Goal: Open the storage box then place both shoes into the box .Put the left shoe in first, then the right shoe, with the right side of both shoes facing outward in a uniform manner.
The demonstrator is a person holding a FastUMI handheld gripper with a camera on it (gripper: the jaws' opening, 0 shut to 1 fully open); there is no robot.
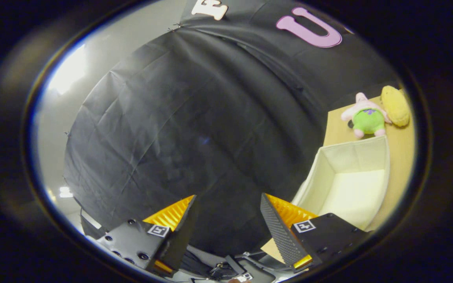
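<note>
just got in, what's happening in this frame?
The handheld gripper is open with nothing between its fingers, aimed mostly at the booth's black cloth wall. Off beside one finger, a cream fabric storage box sits open and looks empty on the wooden table. Beyond the box lie a pink-and-green plush toy and a yellow plush. No shoe is in the box yet.

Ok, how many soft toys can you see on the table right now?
2. A pink and green plush toy lies on the table just beyond the open storage box; a yellow plush toy touches its far side. Others may be hidden. The gripper is open, empty.
</note>
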